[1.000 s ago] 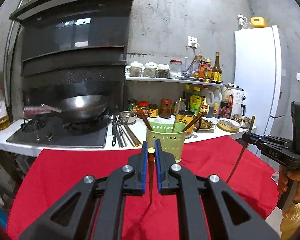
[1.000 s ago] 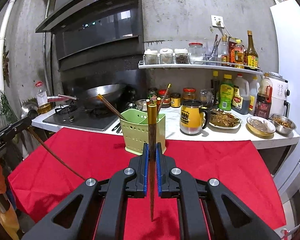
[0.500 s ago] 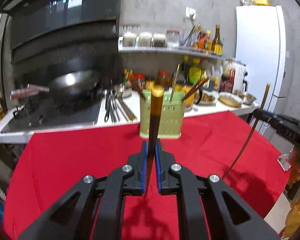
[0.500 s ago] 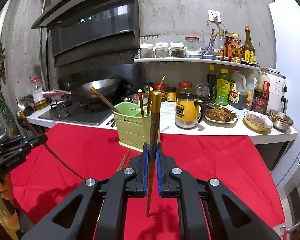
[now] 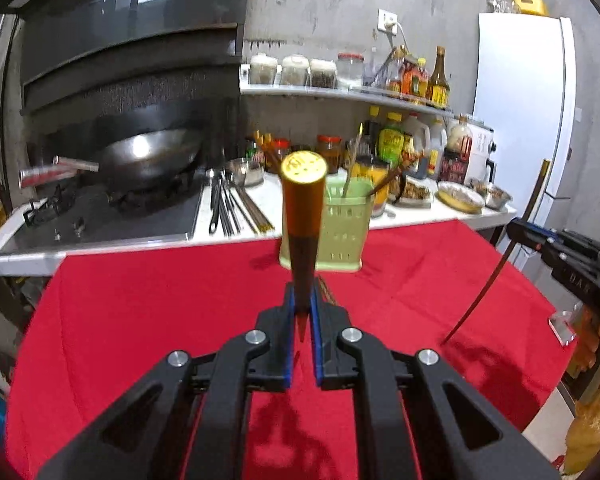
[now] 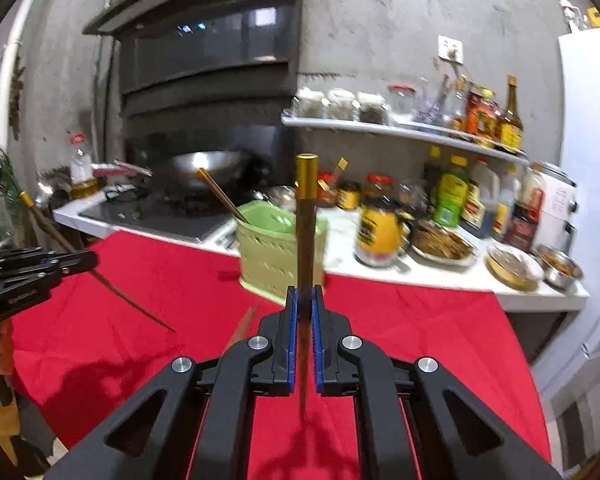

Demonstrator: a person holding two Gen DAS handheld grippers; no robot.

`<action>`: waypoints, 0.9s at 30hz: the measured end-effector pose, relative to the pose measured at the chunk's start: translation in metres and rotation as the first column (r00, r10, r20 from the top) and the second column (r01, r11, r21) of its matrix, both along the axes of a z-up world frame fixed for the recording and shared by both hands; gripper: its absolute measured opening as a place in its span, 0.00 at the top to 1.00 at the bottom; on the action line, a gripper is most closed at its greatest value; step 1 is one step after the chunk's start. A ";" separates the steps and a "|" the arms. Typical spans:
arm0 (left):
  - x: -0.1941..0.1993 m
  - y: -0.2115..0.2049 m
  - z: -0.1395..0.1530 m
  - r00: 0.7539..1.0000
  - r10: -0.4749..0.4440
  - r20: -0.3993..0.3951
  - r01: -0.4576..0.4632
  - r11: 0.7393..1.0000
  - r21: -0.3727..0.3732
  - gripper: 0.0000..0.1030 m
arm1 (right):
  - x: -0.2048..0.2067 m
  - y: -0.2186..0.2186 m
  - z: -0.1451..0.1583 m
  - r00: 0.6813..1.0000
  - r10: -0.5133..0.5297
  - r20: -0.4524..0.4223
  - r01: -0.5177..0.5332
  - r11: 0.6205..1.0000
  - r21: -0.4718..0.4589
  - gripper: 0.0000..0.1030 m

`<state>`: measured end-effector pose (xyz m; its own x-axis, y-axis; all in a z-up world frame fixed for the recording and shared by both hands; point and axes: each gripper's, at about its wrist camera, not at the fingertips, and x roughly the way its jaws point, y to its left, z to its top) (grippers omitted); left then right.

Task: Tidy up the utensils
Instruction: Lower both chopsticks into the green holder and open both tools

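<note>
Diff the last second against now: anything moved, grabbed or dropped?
The left gripper tipped its brown gold-capped chopstick so the cap swings toward the camera, closing on the pale green slotted utensil holder. Nothing grabbed or released. The right gripper stays clamped on its own chopstick; the holder stays put.

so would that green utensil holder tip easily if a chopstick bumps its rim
Probably: the green holder looks like thin perforated plastic, so likely light. It is taller than wide and sits on red cloth, so it may slide or rock.

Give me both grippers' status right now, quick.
Left gripper: shut on a gold-capped chopstick.
Right gripper: shut on a second gold-capped chopstick.
</note>
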<state>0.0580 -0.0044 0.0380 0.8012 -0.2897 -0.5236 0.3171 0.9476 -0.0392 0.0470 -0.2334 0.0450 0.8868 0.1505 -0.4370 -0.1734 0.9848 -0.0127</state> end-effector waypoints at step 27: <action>0.190 -0.083 0.026 0.997 -0.072 0.004 0.072 0.996 0.049 0.94 | 0.180 -0.004 0.028 0.991 -0.009 0.131 -0.003 0.996 0.092 0.93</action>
<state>0.2476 -0.0877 0.0635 0.7823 -0.3211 -0.5338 0.3847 0.9230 0.0084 0.2266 -0.2378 0.0726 0.9359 0.1822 -0.3016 -0.1735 0.9833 0.0557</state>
